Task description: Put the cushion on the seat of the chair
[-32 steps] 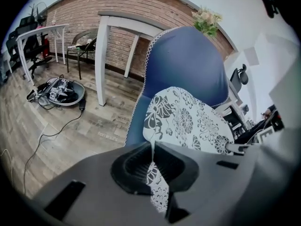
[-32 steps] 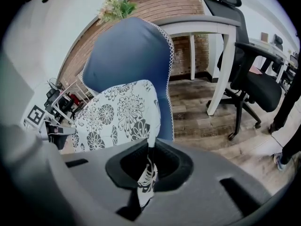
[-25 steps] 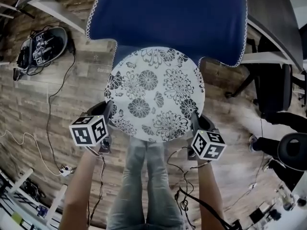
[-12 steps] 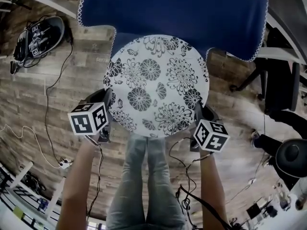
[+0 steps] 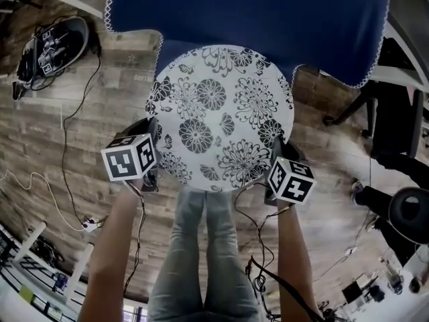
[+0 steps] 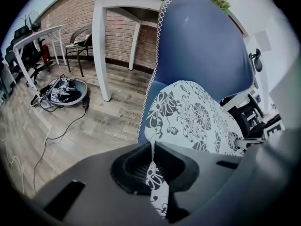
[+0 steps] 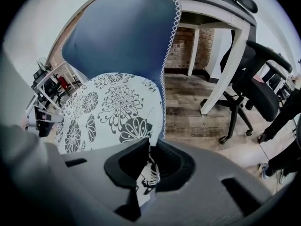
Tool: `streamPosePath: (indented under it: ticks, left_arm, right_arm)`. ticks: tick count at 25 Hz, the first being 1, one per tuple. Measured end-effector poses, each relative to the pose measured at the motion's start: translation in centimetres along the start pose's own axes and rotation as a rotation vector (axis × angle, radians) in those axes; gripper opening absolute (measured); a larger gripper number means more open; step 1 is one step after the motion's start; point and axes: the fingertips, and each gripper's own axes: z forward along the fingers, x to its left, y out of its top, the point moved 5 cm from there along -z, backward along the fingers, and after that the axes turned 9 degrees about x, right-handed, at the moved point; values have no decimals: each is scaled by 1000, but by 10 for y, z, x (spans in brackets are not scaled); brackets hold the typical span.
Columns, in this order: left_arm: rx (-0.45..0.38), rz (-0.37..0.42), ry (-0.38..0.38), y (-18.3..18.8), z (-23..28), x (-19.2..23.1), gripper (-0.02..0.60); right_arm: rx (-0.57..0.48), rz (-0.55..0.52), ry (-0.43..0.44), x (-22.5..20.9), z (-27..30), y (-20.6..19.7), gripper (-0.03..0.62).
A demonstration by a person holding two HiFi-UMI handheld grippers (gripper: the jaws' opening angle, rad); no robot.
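Wood floor (image 5: 60,133) lies open at 9 o'clock of the chair (image 5: 255,12), with a table (image 6: 99,46) leg there and an office chair (image 7: 261,91) at 3 o'clock. Left gripper (image 5: 151,154) clamps the cushion (image 5: 220,116) rim at 8 o'clock, right gripper (image 5: 276,161) at 4 o'clock; cushion is held just before the chair back

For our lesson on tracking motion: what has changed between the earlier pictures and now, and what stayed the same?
The round white floral fabric cushion has been carried forward, closer to the blue fabric-covered chair. Nothing was released: the left gripper and right gripper keep their jaws shut on the cushion's near edge.
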Motion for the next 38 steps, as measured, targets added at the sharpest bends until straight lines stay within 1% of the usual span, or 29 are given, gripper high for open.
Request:
streamPosePath:
  ticks: [6, 14, 17, 21, 25, 29, 33, 36, 38]
  left_arm:
    - [14, -10, 1, -2, 7, 1, 15]
    - [5, -22, -11, -2, 9, 3, 17]
    - [-3, -35, -20, -2, 8, 5, 37]
    - [-15, -63, -34, 0, 6, 12, 75]
    - [-61, -70, -4, 10, -7, 18, 106]
    - [-113, -101, 13, 9, -16, 26, 144]
    - [-164, -135, 3, 4, -27, 31, 181]
    - [-204, -147, 1, 4, -43, 30, 192]
    - [-240, -162, -6, 6, -58, 27, 192]
  right_arm:
    - [20, 4, -12, -3, 6, -1, 54]
    - [30, 14, -18, -6, 12, -2, 81]
    - [30, 17, -15, -8, 11, -2, 97]
    - [14, 29, 5, -11, 11, -1, 139]
    - [-11, 45, 34, -13, 8, 1, 209]
    - [-26, 45, 44, -14, 4, 1, 251]
    - [-55, 58, 57, -16, -4, 2, 282]
    - [-80, 63, 57, -17, -18, 4, 282]
    - [-101, 58, 48, -16, -31, 7, 233]
